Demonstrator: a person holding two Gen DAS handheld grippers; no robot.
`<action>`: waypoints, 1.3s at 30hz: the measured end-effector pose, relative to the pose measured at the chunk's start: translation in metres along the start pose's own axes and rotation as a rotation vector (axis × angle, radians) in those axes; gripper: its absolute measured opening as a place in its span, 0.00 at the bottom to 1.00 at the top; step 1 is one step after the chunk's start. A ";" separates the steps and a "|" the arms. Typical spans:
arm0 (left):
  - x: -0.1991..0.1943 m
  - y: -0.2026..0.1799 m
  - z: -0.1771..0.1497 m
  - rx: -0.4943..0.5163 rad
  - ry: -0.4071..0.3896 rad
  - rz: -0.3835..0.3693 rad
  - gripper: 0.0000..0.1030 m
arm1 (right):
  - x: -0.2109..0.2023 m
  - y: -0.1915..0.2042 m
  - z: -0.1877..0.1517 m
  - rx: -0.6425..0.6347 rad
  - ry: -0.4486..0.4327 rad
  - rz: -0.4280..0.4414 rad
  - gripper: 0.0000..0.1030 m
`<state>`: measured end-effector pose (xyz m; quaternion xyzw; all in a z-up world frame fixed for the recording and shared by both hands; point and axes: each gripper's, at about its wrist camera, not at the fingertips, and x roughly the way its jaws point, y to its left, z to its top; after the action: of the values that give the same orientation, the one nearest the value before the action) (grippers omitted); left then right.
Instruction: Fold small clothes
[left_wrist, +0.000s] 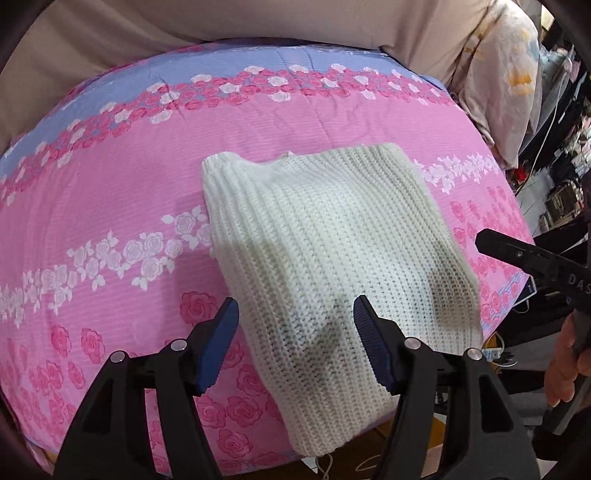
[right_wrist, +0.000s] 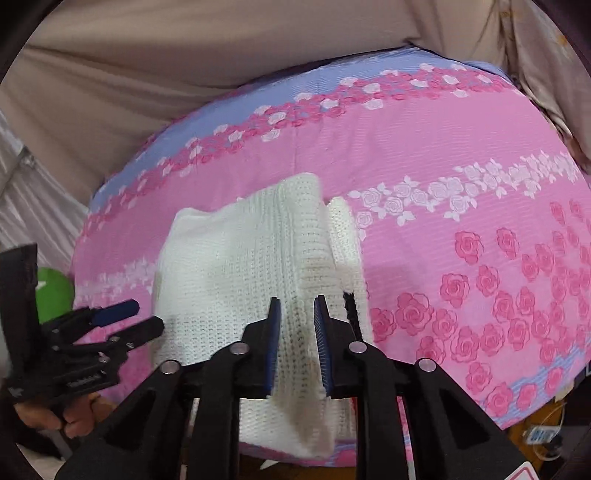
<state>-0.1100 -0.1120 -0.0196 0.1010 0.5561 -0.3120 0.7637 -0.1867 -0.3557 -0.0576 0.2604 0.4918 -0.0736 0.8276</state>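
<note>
A folded white knit sweater lies on a pink rose-print bedspread, its near end hanging over the front edge. My left gripper is open just above the sweater's near left part, holding nothing. In the right wrist view the sweater has a raised fold along its right side. My right gripper is closed partway on that fold, with the knit between the blue pads. The left gripper shows at the left there, open.
Beige fabric lies behind the bedspread. A floral pillow sits at the far right, with cluttered shelves beyond. A green object is at the left. Cables and a floor show below the bed's front edge.
</note>
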 end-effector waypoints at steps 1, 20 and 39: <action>0.001 0.005 -0.001 -0.023 0.010 -0.005 0.61 | -0.003 -0.003 0.000 0.018 0.003 0.046 0.16; -0.016 0.070 -0.022 -0.238 0.010 0.029 0.61 | 0.031 0.080 0.016 -0.165 0.097 0.115 0.02; 0.006 0.015 -0.005 -0.067 0.043 -0.026 0.61 | -0.001 -0.025 -0.036 0.069 0.155 -0.061 0.46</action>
<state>-0.1037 -0.1003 -0.0300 0.0751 0.5836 -0.3008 0.7505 -0.2247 -0.3593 -0.0793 0.2788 0.5591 -0.0954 0.7749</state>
